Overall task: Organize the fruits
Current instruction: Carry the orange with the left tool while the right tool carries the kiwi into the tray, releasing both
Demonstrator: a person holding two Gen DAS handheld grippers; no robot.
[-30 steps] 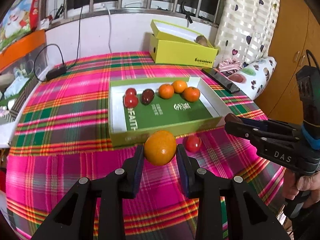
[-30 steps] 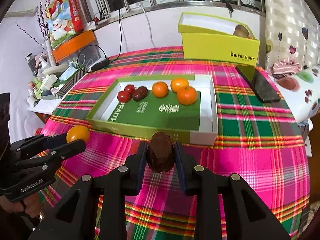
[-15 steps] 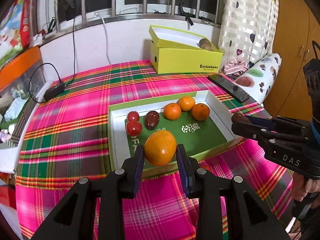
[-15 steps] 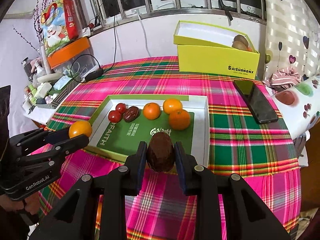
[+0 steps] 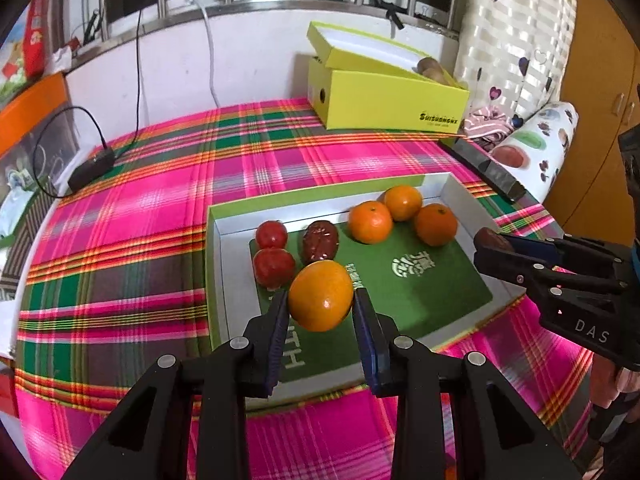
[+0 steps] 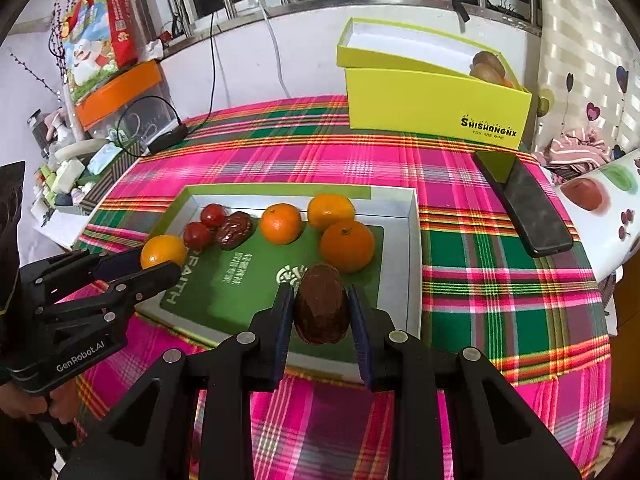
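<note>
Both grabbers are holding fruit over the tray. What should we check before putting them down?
1. Left gripper holds the orange tight: ok.
2. Right gripper holds the brown date tight: ok.
3. Both fruits are above the tray: ok.
4. Bare green floor left in the tray: ok.
5. Grippers apart from each other: ok.
6. Height above the tray floor: cannot tell.

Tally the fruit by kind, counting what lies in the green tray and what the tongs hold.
Oranges: 4, three in the green tray and one in the left tongs
Red tomatoes: 2
Dark dates: 2, one in the tray, one in the right tongs
Total: 8
</note>
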